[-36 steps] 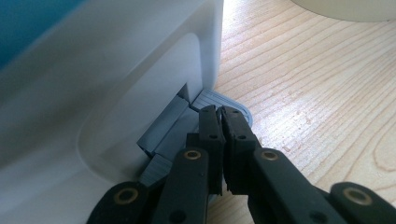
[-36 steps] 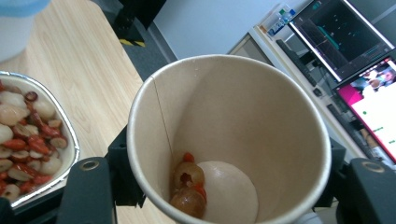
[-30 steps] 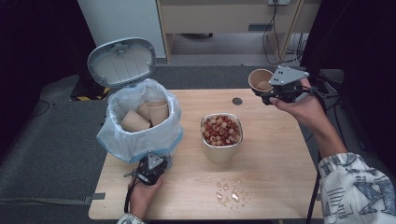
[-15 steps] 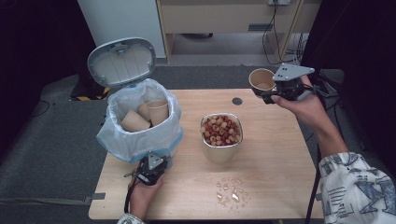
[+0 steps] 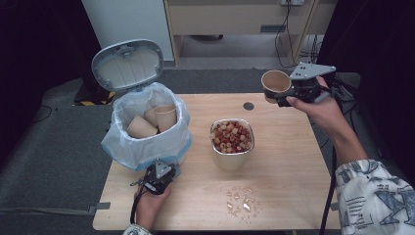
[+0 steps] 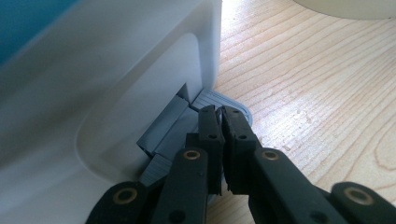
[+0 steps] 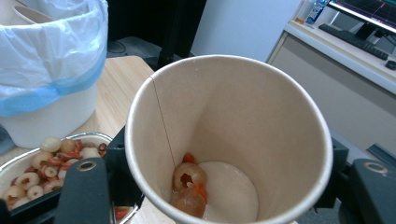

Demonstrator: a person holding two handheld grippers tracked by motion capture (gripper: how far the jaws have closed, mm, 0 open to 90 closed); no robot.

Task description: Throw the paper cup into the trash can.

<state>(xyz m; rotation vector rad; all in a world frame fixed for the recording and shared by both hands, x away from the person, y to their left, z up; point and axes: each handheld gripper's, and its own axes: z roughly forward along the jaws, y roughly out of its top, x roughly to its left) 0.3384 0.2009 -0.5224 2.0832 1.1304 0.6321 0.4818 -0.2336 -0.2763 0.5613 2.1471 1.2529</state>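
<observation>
Down at the near edge of the table [image 5: 293, 205] we see the left gripper [image 5: 157, 179], jaws pinched together and pressing the grey pedal [image 6: 219, 100] at the foot of the bin [image 5: 147, 142]. The lid [image 5: 128, 63] stands open, and used cups lie inside the bag. A small wet patch [image 5: 241, 201] glints near the front edge. Mid-table sits the metal bowl [image 5: 232, 147], heaped with fruit pieces. Out past the far right corner, the right gripper [image 5: 289, 93] is clamped on a paper cup [image 5: 275, 82], held up in the air and tilted; a few scraps [image 7: 189, 184] cling inside. We read this as the tipping-out step, nearly done. Next, we reckon, the cup gets carried across to the open bin and let go, pedal held down all the while.
</observation>
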